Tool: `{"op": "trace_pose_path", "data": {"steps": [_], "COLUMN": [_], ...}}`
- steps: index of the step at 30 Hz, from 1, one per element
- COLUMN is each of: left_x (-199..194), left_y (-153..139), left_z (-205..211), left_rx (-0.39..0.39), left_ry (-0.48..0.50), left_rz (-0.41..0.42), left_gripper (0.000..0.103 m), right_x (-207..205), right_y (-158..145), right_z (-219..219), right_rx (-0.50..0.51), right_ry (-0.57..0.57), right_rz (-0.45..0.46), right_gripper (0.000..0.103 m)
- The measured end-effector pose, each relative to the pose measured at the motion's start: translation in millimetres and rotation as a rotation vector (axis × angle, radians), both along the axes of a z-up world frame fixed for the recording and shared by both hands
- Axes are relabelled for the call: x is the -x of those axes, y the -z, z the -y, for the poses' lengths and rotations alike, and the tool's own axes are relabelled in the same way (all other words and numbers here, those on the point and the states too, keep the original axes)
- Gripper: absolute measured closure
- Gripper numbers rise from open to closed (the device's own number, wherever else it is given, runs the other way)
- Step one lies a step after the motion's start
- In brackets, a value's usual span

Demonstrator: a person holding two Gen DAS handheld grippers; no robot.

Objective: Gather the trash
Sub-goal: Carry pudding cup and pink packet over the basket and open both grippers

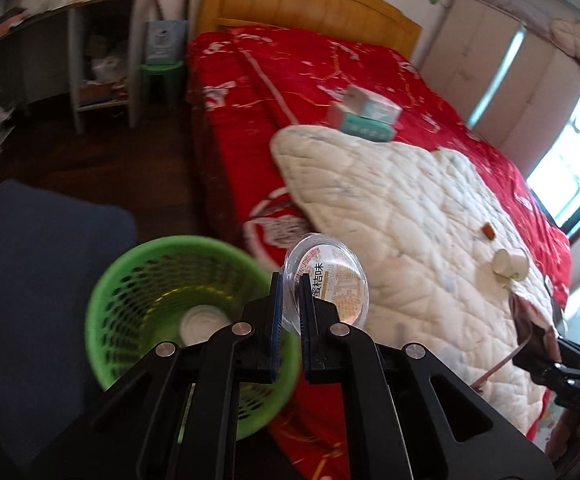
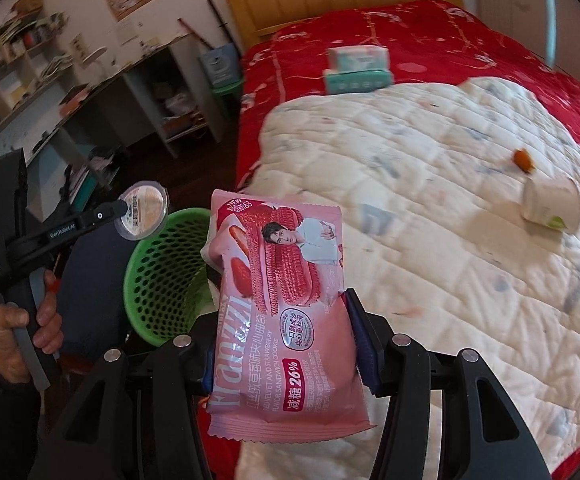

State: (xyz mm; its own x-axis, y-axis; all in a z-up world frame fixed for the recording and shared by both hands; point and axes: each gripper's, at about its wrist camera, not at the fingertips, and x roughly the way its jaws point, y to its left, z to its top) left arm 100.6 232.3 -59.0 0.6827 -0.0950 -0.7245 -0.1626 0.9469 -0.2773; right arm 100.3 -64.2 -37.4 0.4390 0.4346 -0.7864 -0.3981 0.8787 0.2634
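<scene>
**Both grippers loaded beside the green basket**

Pink cookie wrapper (image 2: pixel 282 312) fills the near foreground of the right wrist view, pinched across its lower half between the fingers of the right hand-held gripper (image 2: pixel 286 344). Its long axis runs up and away from the camera, printed face toward the lens, top edge leaning toward the green basket (image 2: pixel 162 280).

Left hand-held gripper (image 1: pixel 290 304) is closed narrowly on the rim of a clear jelly cup (image 1: pixel 329 280), whose foil lid faces the camera and tilts right. The cup hangs above the basket's right rim, at the bed's edge. A white round object lies at the basket's bottom.

On the white quilt (image 1: pixel 401 216) a white paper cup (image 2: pixel 551 204) lies on its side, near a small orange scrap (image 2: pixel 523 160). Two stacked tissue boxes (image 2: pixel 357 68) sit further up the bed.
</scene>
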Motion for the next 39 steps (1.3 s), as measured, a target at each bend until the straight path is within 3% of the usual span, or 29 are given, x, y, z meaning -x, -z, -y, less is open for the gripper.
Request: {"op": "trace_pose_path", "data": {"steps": [8,18,29,35,39], "left_x": [16,37,63,70,72], "left_y": [27,46,33,25,23], "left_z": [-37,-68,-88,-98,-102], "left_rx": [-0.016,0.026,0.008,-0.004,0.002], "left_ry": [-0.088,-0.148,-0.219,-0.249,-0.267], "left_rz": [-0.068,-0.113,-0.087,-0.068,-0.062], "left_gripper": [0.096,0.092,0.058,0.05,0.049], "right_x": [-4,-7,-11,-15,-16], "right_y": [1,11,28,45,53], "right_z": [-49,-94,-149,-179,-194], "right_rx": [-0.001,0.005,0.005,-0.002,-0.035], "right_ry": [-0.076,-0.135,-0.202,-0.221,-0.23], "right_rz": [-0.003,-0.024,-0.053,-0.083,-0.1], "right_gripper": [0.052,0.052,0.051,0.047,0.034]}}
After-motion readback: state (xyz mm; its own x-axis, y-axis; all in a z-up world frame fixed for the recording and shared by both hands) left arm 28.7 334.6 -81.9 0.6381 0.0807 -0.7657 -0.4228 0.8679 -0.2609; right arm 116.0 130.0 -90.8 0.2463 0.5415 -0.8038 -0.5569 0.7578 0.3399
